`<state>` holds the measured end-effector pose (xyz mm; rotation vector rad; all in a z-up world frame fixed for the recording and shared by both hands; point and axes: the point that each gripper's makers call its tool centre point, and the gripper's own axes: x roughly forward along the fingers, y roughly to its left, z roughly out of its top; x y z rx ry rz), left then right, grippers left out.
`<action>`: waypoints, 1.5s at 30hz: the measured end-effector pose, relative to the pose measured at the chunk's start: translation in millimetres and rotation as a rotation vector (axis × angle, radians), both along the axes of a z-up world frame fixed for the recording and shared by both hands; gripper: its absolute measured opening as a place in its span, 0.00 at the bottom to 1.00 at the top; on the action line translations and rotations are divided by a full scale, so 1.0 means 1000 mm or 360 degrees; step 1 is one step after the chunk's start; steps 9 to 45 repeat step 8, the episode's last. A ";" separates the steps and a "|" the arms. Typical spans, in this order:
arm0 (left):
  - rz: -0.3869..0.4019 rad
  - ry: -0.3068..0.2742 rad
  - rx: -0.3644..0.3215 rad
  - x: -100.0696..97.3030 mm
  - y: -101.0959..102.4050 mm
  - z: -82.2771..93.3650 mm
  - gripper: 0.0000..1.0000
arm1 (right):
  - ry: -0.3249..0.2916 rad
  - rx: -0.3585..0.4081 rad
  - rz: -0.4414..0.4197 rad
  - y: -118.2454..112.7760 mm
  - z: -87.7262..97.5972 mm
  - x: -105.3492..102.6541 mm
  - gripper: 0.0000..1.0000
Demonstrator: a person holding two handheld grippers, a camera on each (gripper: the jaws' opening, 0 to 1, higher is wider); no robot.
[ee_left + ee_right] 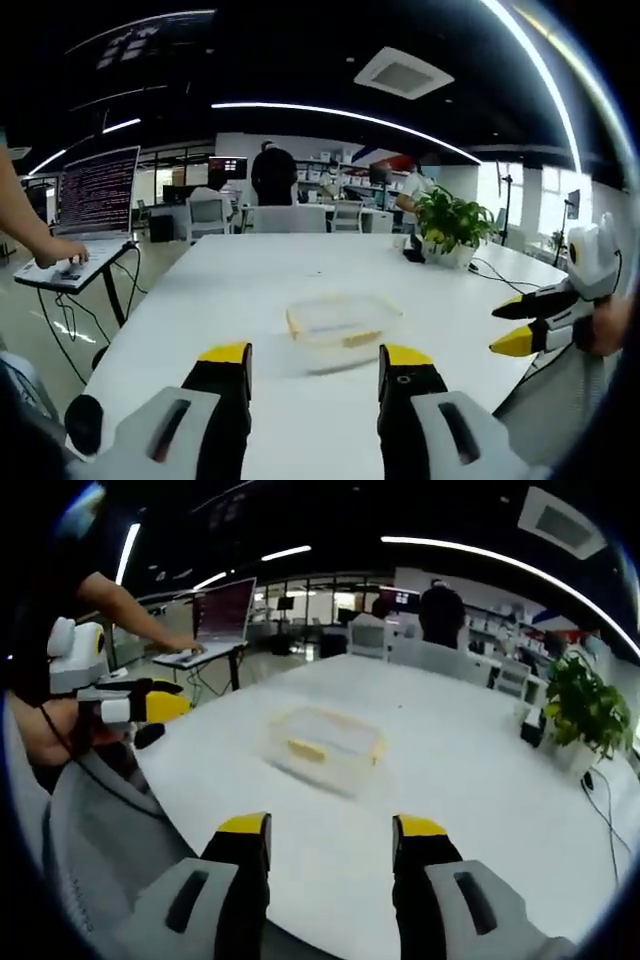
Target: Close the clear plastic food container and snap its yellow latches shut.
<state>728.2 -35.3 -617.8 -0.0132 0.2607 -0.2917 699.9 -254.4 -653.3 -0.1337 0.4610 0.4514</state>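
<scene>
Nearby, plant (450, 222) and laptop (92, 200) flank container (340, 322).

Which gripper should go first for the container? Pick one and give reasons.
Left, marginally. In the left gripper view the container sits almost straight ahead between the open jaws of the left gripper. In the right gripper view it lies left of centre of the right gripper, also open. Neither touches it.

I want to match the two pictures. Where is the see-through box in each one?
Left gripper view: the clear container sits mid-table, just above the jaws.
Right gripper view: container left of centre, above the jaws.
Shared landmark: the potted plant.
</scene>
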 end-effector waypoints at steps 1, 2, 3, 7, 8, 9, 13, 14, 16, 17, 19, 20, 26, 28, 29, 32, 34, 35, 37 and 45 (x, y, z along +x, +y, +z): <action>0.0003 0.0000 -0.0004 0.000 0.000 0.000 0.46 | -0.0001 0.0001 0.0002 0.000 0.000 0.000 0.47; 0.0006 -0.0001 -0.0004 0.000 0.001 0.000 0.46 | -0.0007 0.0001 0.0004 0.001 0.001 -0.001 0.47; 0.0010 -0.0002 -0.0004 -0.001 0.001 0.000 0.46 | -0.0008 0.0003 0.0006 0.001 0.001 -0.001 0.47; 0.0011 -0.0008 -0.0005 -0.001 0.000 0.000 0.46 | -0.0013 0.0026 0.0003 0.000 0.002 -0.001 0.48; 0.0010 -0.0007 -0.0002 -0.001 0.000 0.000 0.46 | -0.0014 0.0032 0.0002 0.000 0.002 -0.001 0.48; 0.0010 -0.0007 -0.0002 -0.001 0.000 0.000 0.46 | -0.0014 0.0032 0.0002 0.000 0.002 -0.001 0.48; 0.0010 -0.0007 -0.0002 -0.001 0.000 0.000 0.46 | -0.0014 0.0032 0.0002 0.000 0.002 -0.001 0.48; 0.0010 -0.0007 -0.0002 -0.001 0.000 0.000 0.46 | -0.0014 0.0032 0.0002 0.000 0.002 -0.001 0.48; 0.0010 -0.0007 -0.0002 -0.001 0.000 0.000 0.46 | -0.0014 0.0032 0.0002 0.000 0.002 -0.001 0.48; 0.0010 -0.0007 -0.0002 -0.001 0.000 0.000 0.46 | -0.0014 0.0032 0.0002 0.000 0.002 -0.001 0.48; 0.0010 -0.0007 -0.0002 -0.001 0.000 0.000 0.46 | -0.0014 0.0032 0.0002 0.000 0.002 -0.001 0.48; 0.0010 -0.0007 -0.0002 -0.001 0.000 0.000 0.46 | -0.0014 0.0032 0.0002 0.000 0.002 -0.001 0.48; 0.0010 -0.0007 -0.0002 -0.001 0.000 0.000 0.46 | -0.0014 0.0032 0.0002 0.000 0.002 -0.001 0.48; 0.0010 -0.0007 -0.0002 -0.001 0.000 0.000 0.46 | -0.0014 0.0032 0.0002 0.000 0.002 -0.001 0.48; 0.0010 -0.0007 -0.0002 -0.001 0.000 0.000 0.46 | -0.0014 0.0032 0.0002 0.000 0.002 -0.001 0.48; 0.0010 -0.0007 -0.0002 -0.001 0.000 0.000 0.46 | -0.0014 0.0032 0.0002 0.000 0.002 -0.001 0.48; 0.0010 -0.0007 -0.0002 -0.001 0.000 0.000 0.46 | -0.0014 0.0032 0.0002 0.000 0.002 -0.001 0.48; 0.0010 -0.0007 -0.0002 -0.001 0.000 0.000 0.46 | -0.0014 0.0032 0.0002 0.000 0.002 -0.001 0.48; 0.0010 -0.0007 -0.0002 -0.001 0.000 0.000 0.46 | -0.0014 0.0032 0.0002 0.000 0.002 -0.001 0.48; 0.0010 -0.0007 -0.0002 -0.001 0.000 0.000 0.46 | -0.0014 0.0032 0.0002 0.000 0.002 -0.001 0.48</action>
